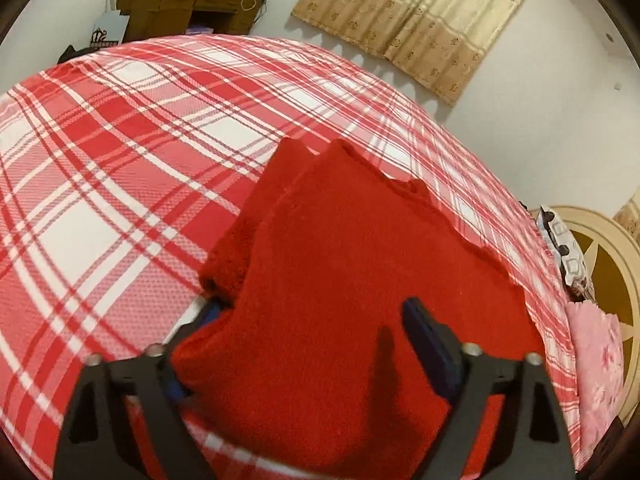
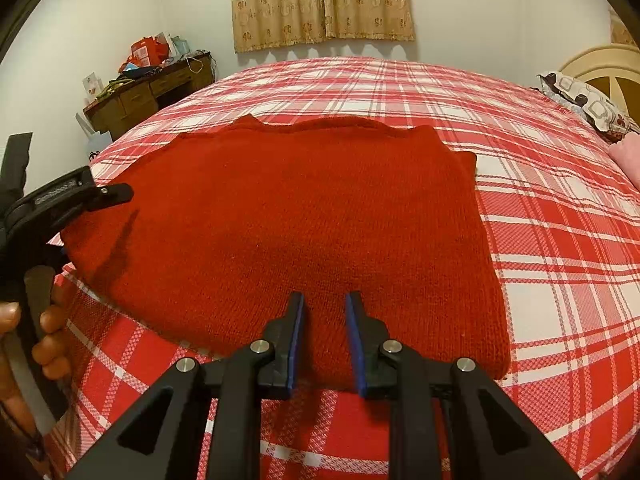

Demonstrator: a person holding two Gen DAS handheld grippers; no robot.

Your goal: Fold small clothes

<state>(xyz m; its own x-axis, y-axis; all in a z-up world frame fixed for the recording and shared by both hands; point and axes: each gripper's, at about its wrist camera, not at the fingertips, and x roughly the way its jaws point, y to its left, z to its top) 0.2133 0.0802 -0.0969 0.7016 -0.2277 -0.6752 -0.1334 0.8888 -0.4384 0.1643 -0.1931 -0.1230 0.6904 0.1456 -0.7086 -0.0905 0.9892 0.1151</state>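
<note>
Red knit sweater (image 2: 288,220) lies folded in a rough square on the plaid bed (image 2: 560,240), neckline toward the curtain (image 2: 320,0), sleeve tucked under on the far left. I can't pick a long axis. My left tool (image 1: 316,320) is spread wide w/ the sweater's left edge draped between its fingers; my right tool (image 2: 325,308) sits at the near hem, fingers slightly apart, gripping nothing.

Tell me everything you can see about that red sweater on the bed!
The red sweater looks knitted and fuzzy, plain with no pattern. It lies flat, already folded, on the red-and-white checked bedsheet. The left tongs are open around one edge, fabric draped over one finger. The right tongs hover open above its near edge.
</note>
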